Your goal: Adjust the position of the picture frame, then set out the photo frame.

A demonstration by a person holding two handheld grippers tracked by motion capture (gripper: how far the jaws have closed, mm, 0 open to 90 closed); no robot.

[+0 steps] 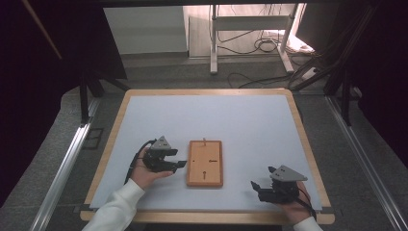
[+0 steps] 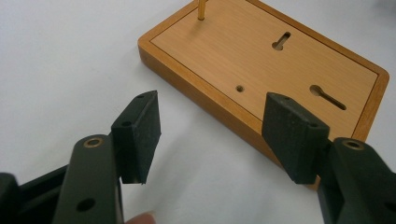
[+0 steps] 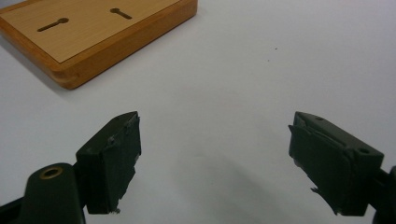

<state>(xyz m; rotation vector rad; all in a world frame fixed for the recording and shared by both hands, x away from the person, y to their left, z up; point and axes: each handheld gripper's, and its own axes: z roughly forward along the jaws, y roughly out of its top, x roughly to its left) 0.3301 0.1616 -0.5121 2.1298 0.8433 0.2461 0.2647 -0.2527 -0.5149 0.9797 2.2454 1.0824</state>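
High view: wooden board [image 1: 205, 163] lies flat mid-table [image 1: 250, 120], our left gripper [image 1: 180, 164] just beside its left edge, right gripper [image 1: 261, 177] well apart.

Left gripper view: jaws apart, empty, a thin peg [image 2: 201, 9] upright at the board's far end.

Right gripper view: jaws apart, empty.

We judge a square, level approach best.

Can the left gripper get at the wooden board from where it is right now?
Probably yes. The left gripper sits just beside the wooden board with its jaws open and nothing between them, and only bare white table surface lies between gripper and board.
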